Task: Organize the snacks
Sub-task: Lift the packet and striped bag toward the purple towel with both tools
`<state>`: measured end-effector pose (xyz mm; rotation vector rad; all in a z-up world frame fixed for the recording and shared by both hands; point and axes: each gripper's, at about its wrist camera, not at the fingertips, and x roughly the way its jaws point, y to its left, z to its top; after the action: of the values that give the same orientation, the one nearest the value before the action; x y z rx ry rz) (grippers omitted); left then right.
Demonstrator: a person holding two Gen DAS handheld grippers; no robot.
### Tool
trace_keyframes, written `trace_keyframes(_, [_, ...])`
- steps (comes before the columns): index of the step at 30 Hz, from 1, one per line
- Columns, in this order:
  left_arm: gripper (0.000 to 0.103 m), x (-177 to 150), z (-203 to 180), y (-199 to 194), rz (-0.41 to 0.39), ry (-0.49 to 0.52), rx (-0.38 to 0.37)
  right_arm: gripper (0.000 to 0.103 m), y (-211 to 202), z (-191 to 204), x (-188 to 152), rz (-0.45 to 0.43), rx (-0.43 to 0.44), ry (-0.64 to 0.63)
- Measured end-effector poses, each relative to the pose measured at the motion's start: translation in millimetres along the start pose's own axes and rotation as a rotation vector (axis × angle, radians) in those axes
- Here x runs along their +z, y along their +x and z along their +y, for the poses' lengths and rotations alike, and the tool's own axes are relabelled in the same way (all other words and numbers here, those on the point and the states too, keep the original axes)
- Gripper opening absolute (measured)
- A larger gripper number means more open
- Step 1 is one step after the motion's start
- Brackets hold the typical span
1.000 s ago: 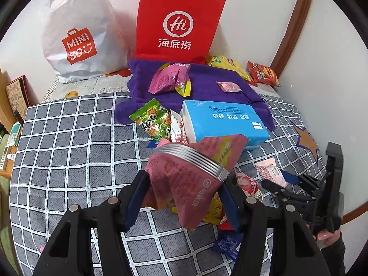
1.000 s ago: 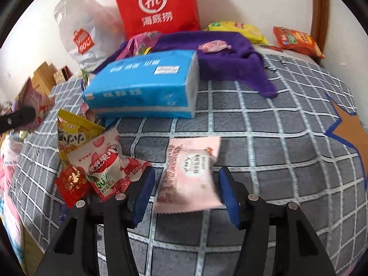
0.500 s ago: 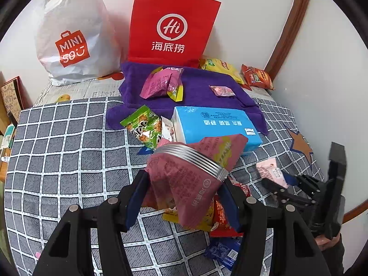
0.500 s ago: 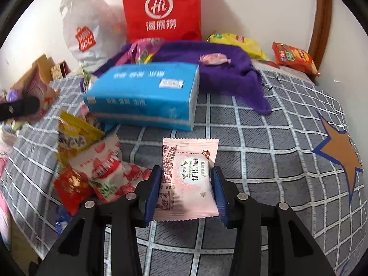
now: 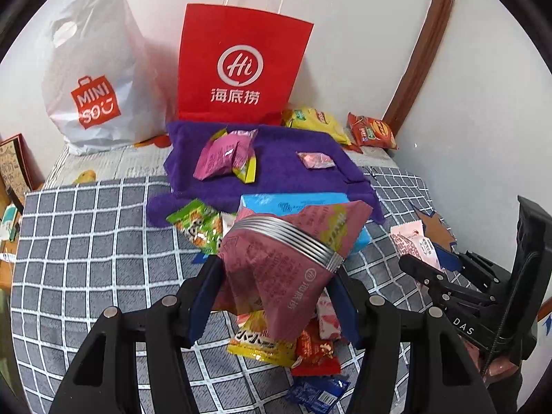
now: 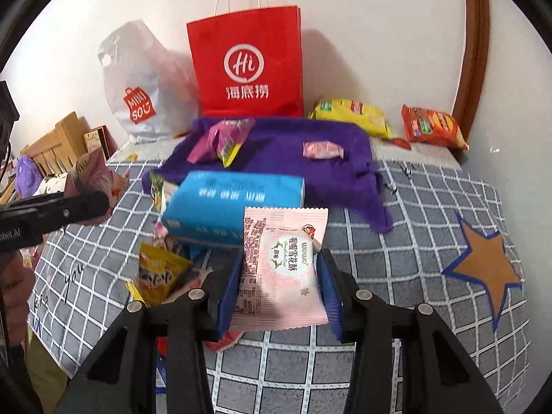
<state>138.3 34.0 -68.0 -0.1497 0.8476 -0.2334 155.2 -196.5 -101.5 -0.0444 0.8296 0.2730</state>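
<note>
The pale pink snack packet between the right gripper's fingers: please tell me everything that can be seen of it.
The pale pink snack packet is a flat, pillow-shaped wrapper of glossy plastic film with crimped, serrated ends. A white panel carries pink Chinese lettering and small reindeer drawings; fine print runs along one side. It looks sealed and unopened. The right gripper is shut on it, its blue pads pressing both long edges, and holds it clear of the checked bedcover. Its far end sticks out towards the blue tissue pack. Nothing else touches it.
</note>
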Motion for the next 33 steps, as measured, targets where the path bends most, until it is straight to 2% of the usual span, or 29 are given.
trace_keyframes(16, [0.059,32.9,-3.3,4.7,-0.02,-0.002,-0.005,0.044,-3.7,-2.5,51.2,-0.023,-0.007,0.053])
trace_keyframes(33, [0.059,80.2,4.2,33.9,-0.023,0.016,0.005,0.044,24.8,-19.6,99.5,-0.018,-0.044,0.052])
